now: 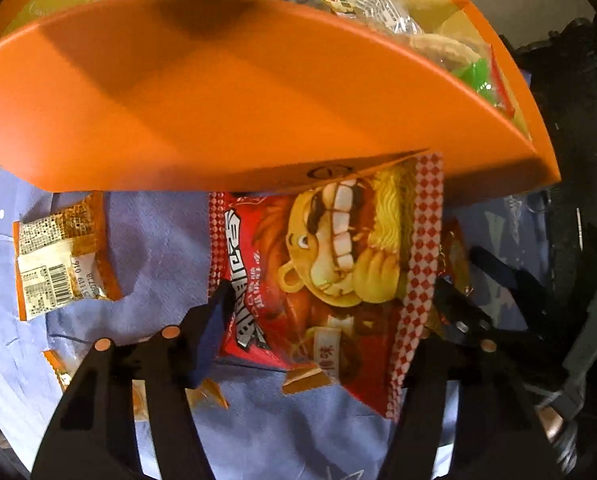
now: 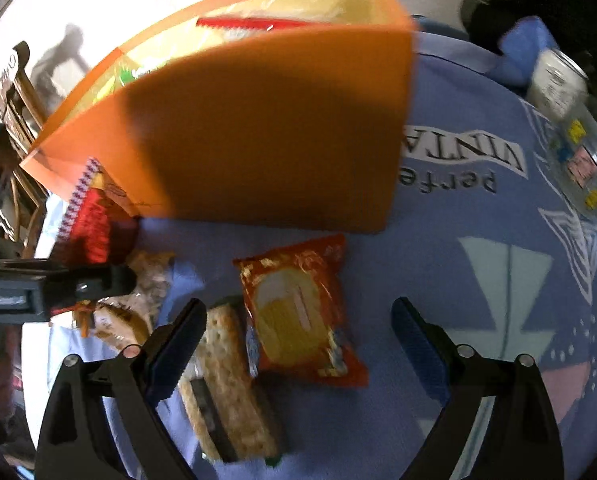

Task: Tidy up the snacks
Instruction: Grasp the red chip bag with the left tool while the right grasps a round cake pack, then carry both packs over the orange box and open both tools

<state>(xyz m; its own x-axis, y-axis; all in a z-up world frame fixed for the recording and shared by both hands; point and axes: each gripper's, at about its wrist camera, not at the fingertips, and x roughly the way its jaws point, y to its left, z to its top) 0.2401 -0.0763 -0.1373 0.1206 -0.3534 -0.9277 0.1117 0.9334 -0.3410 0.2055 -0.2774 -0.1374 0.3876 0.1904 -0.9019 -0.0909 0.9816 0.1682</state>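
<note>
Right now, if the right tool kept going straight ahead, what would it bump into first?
Probably the orange snack packet. It lies on the blue cloth between the right tool's open fingers, dead ahead. The cracker pack beside it sits nearer one finger and might be touched too; depth is hard to judge.

Both grippers look like the same build. The left gripper (image 1: 330, 300) has black plastic arms with open triangular cutouts, a dark blue pad (image 1: 210, 328) on the inside of a finger, and round coppery pin heads at the pivots. The right gripper (image 2: 298, 344) is identical: black linkage, ribbed blue pads (image 2: 418, 344), with silvery pivot pins.
</note>
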